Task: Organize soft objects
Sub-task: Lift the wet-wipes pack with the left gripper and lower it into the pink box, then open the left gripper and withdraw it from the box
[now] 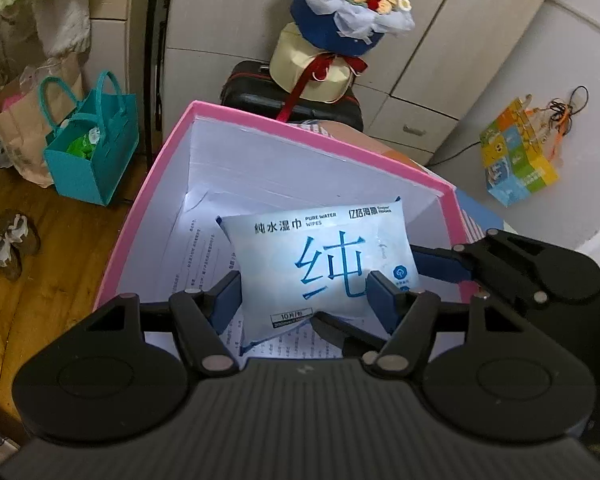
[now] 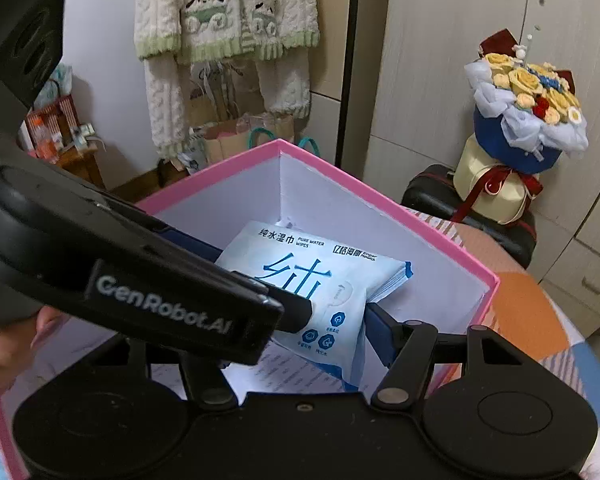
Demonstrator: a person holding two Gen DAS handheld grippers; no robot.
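Observation:
A light blue pack of wet wipes (image 1: 320, 268) sits inside an open pink box (image 1: 147, 184) with white walls, on a printed paper sheet. My left gripper (image 1: 304, 300) straddles the pack, its blue fingers on both sides, touching it. My right gripper (image 2: 336, 312) reaches in from the right; one blue finger (image 2: 380, 328) is under the pack's right edge, the other hidden behind the left gripper's body. The pack also shows in the right wrist view (image 2: 320, 288), tilted up, and the box rim (image 2: 380, 208) too.
A teal bag (image 1: 91, 152) and paper bag stand on the wood floor at left. A flower bouquet (image 1: 340, 28) sits on a black suitcase (image 1: 259, 92) behind the box. A colourful bag (image 1: 516, 160) lies by the wardrobe. A knitted sweater (image 2: 227, 12) hangs on the wall.

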